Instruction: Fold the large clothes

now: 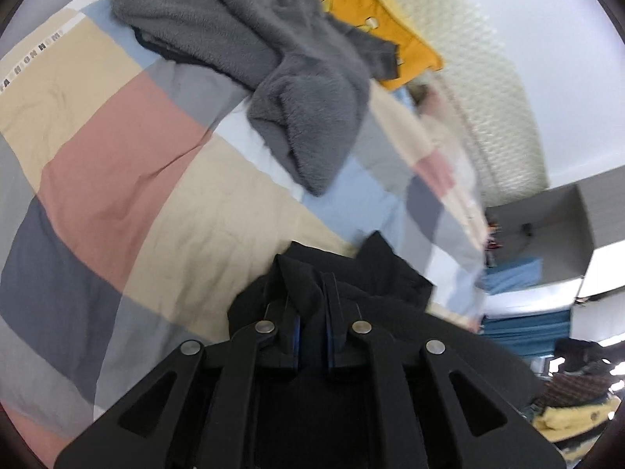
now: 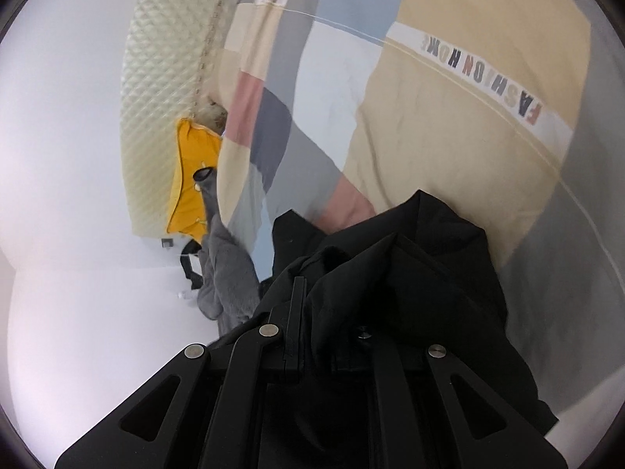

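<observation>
My left gripper (image 1: 312,293) is shut on a bunched fold of a black garment (image 1: 375,269), held above the patchwork bedspread (image 1: 117,156). My right gripper (image 2: 312,297) is shut on another part of the same black garment (image 2: 410,258), which drapes over its right finger and hides it. A grey fleece garment (image 1: 273,58) lies crumpled farther up the bed; it also shows at the left in the right wrist view (image 2: 226,273).
An orange cushion (image 1: 375,4) leans on the cream quilted headboard (image 1: 488,78); it shows in the right wrist view too (image 2: 191,179). A grey cabinet (image 1: 547,226), blue items and a yellow garment (image 1: 566,422) are at the right beyond the bed.
</observation>
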